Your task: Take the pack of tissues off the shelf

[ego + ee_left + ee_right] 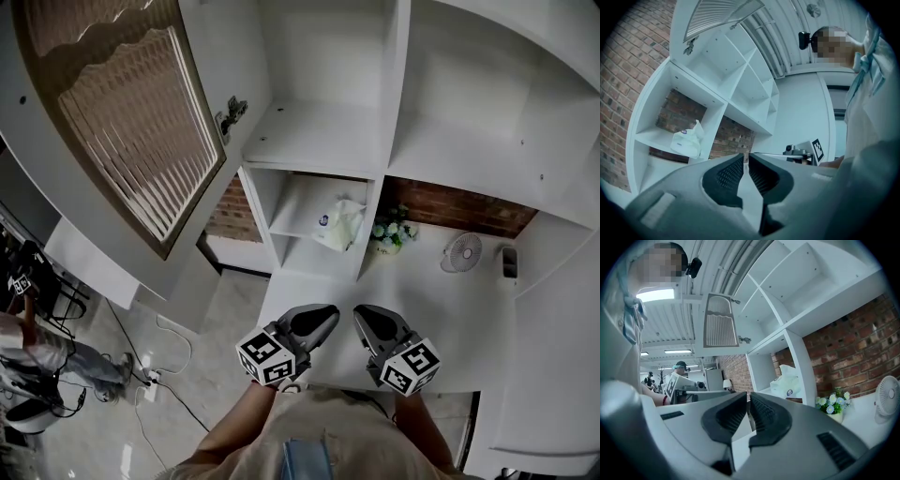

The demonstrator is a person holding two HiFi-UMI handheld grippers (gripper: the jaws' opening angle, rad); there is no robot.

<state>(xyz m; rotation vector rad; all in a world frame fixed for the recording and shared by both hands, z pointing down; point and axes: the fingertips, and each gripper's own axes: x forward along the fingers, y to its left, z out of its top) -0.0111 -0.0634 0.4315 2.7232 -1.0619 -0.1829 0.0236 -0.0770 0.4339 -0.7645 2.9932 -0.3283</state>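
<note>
White shelf unit (319, 141) standing over a white counter (441, 309), with a brick wall behind. Both tools are held level above the counter's near edge, well apart from the shelf. The left hand-held gripper (327, 313) is clenched, with nothing between its jaws. The right hand-held gripper (362, 315) is likewise clenched and empty (only a thin slit shows between the ribbed pads in each gripper view). The pack of tissues (339, 223) lies on the board of the low open compartment, against its right partition, with a loose flap of wrapper sticking up. On the counter to its right stand a small fan (461, 251) and, just beside the partition, a pot of flowers (392, 232).
</note>
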